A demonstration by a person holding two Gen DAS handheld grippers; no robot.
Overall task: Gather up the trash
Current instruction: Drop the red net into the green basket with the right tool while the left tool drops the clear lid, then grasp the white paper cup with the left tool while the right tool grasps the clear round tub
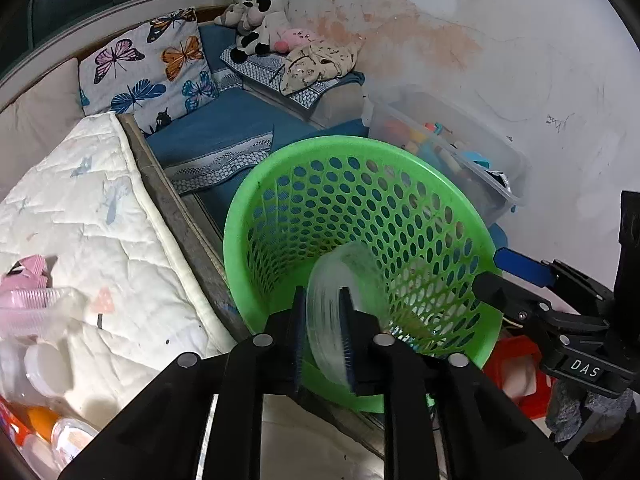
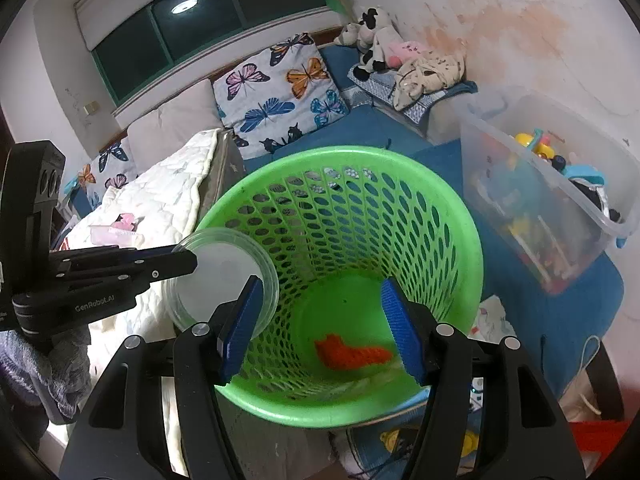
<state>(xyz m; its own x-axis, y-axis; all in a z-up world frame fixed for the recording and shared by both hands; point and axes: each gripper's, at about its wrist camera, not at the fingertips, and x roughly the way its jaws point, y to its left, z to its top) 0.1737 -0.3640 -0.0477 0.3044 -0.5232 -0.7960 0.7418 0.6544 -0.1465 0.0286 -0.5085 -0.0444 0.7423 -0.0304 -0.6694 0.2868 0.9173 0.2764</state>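
A green perforated basket (image 1: 360, 168) stands beside the bed; it fills the middle of the right wrist view (image 2: 400, 184). My left gripper (image 1: 323, 320) is shut on a clear plastic lid (image 1: 348, 280), held on edge over the basket's near rim. In the right wrist view the lid (image 2: 216, 272) hangs at the basket's left rim, with the left gripper (image 2: 188, 260) entering from the left. My right gripper (image 2: 324, 328) is open and empty above the basket's mouth. An orange scrap (image 2: 352, 354) lies on the basket's bottom. The right gripper (image 1: 496, 272) shows at the right of the left wrist view.
A white quilt (image 1: 88, 216) covers the bed at left, with bottles and pink items (image 1: 32, 300) on it. A clear bin of toys (image 2: 552, 200) stands to the right of the basket. Butterfly pillows (image 2: 280, 84) and plush toys (image 2: 380, 44) lie behind.
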